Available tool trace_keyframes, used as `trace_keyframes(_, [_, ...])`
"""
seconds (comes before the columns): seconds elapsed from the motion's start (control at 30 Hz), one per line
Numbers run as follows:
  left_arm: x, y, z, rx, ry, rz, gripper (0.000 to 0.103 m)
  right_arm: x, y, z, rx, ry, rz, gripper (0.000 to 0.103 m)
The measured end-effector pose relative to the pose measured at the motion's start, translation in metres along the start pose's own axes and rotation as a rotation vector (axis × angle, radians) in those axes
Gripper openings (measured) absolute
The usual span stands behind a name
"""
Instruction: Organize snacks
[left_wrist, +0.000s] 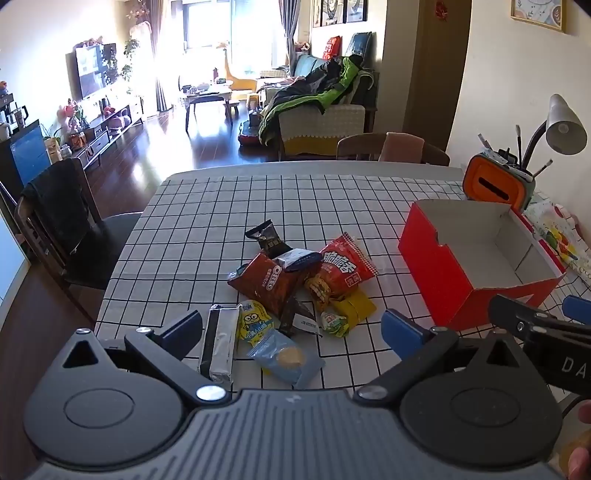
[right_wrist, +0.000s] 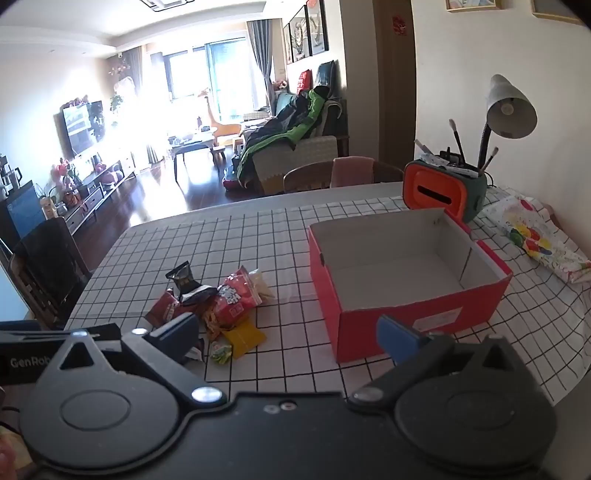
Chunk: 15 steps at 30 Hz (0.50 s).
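Heaped snack packets, roughly ten, straight ahead of and just beyond the left gripper; silver bar lengthwise between its jaws, nearest. Off to the left of the right gripper. One empty red box dead ahead there. Both jaws spread wide, gripping nothing.

Harsh daylight floods through the big window at upper centre, glaring off the dark wood floor. A television stands at upper left, a sofa piled with clothes right of centre, cream walls at right.
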<state>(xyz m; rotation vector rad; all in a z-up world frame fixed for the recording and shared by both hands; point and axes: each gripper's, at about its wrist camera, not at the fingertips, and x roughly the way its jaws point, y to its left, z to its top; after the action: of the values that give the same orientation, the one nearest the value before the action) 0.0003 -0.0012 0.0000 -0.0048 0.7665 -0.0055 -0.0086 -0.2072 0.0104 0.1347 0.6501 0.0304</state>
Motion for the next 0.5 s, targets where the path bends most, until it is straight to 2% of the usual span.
trace_keyframes(0.5, [-0.0031, -0.0064, 0.005, -0.007, -0.021, 0.011, 0.103, -0.0024, 0.0029, 0.0012, -0.016, -0.017, 0.009, 0.103])
